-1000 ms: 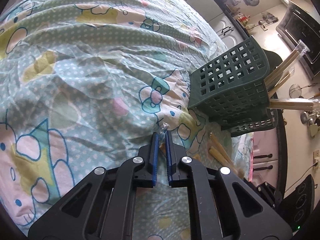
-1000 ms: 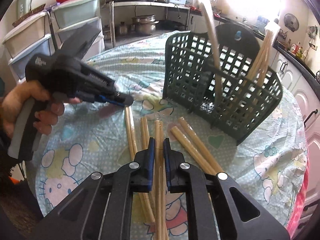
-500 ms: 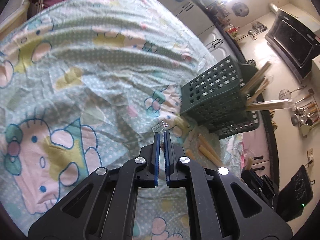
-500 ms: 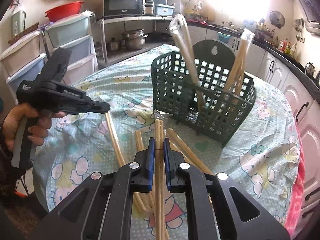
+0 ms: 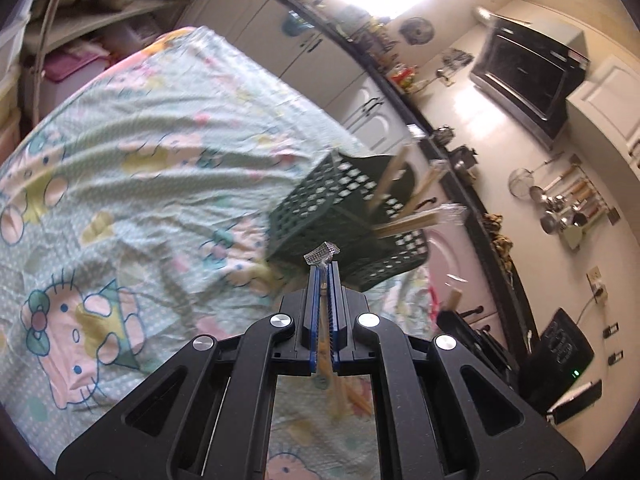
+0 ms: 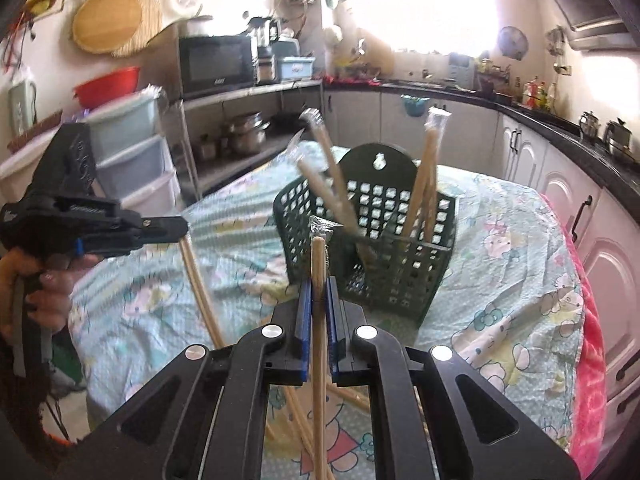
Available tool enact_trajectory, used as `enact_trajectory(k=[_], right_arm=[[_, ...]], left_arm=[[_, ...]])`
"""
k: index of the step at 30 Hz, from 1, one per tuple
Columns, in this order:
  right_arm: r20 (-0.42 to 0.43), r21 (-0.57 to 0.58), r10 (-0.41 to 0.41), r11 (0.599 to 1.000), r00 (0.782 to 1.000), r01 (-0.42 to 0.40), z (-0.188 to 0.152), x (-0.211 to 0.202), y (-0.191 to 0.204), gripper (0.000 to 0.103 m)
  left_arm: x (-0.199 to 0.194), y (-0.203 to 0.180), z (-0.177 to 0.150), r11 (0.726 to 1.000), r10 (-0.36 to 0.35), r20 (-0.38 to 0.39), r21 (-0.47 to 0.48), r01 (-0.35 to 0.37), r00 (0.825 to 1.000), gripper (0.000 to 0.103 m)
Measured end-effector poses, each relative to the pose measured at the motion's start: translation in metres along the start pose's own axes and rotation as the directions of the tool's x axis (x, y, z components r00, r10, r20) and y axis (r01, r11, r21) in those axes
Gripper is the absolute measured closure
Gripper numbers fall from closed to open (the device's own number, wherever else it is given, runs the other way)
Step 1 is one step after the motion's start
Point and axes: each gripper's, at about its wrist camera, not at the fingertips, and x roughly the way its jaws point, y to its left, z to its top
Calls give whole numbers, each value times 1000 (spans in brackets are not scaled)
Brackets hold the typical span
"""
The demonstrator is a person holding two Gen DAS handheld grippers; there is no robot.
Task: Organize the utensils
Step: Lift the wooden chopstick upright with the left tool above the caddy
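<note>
A dark green slotted utensil basket (image 6: 372, 240) stands on the table and holds several wrapped chopstick pairs (image 6: 424, 176). It also shows in the left wrist view (image 5: 340, 220). My right gripper (image 6: 319, 280) is shut on a wrapped chopstick pair (image 6: 319, 264), lifted in front of the basket. My left gripper (image 5: 325, 274) is shut on another wrapped chopstick pair (image 5: 322, 256), whose clear wrapper tip sticks out past the fingers. In the right wrist view the left gripper (image 6: 182, 230) is at the left, with its chopstick pair (image 6: 200, 292) hanging down.
A Hello Kitty tablecloth (image 6: 500, 264) covers the round table. More wrapped chopsticks (image 6: 352, 396) lie on the cloth under my right gripper. Kitchen cabinets (image 6: 560, 184) curve behind, and storage drawers (image 6: 132, 152) stand at the left.
Both grippers have risen from the cloth, each lifting a wrapped chopstick pair. The basket now looks smaller and lower in both views.
</note>
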Motion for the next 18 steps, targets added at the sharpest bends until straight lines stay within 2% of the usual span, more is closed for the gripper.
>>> enact_trajectory(k=[8, 18], right_arm=[[59, 55, -12, 998, 998, 9, 10, -11, -14, 97], [132, 67, -27, 998, 991, 18, 25, -27, -20, 97]], left_arm=[[-8, -31, 6, 997, -39, 26, 71, 38, 999, 102], [-15, -64, 14, 986, -83, 40, 150, 76, 996, 102]])
